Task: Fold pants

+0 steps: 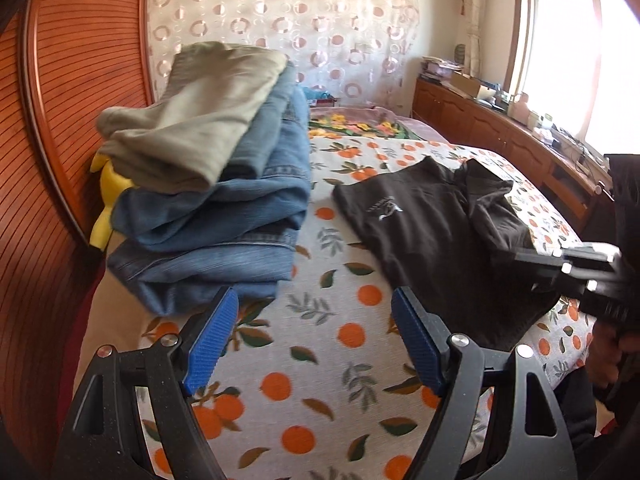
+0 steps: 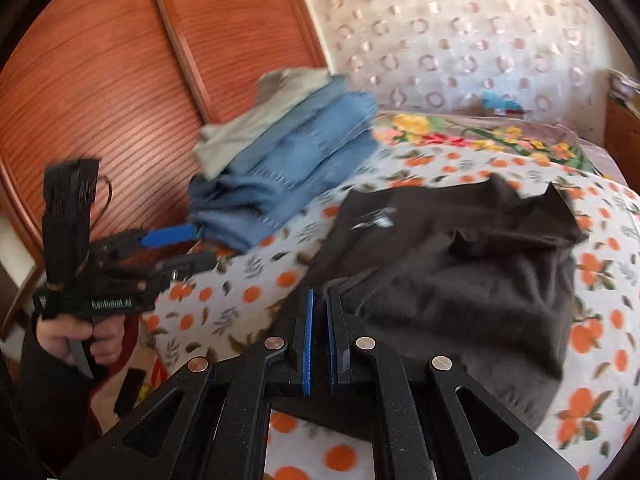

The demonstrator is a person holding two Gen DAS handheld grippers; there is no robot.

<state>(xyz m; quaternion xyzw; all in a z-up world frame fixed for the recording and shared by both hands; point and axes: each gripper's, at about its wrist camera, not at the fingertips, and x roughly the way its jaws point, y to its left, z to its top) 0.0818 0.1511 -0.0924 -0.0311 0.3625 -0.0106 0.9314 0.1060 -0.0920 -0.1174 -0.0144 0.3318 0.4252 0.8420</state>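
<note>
Pants (image 1: 436,232), black, part-folded at 2 o'clock; left gripper (image 1: 312,344) spread wide, empty; right gripper (image 2: 319,344) closed, seemingly gripping nothing, ready for next fold.

The bedspread (image 1: 320,360) is pale grey-white, printed all over with oranges and green leaves. On it lie black pants (image 1: 436,232) with a small white logo, and a pile of blue jeans (image 1: 224,224) topped by a khaki pair (image 1: 200,120). The headboard (image 1: 72,120) is reddish ribbed wood, the curtain (image 1: 300,20) cream with pink rings.
</note>
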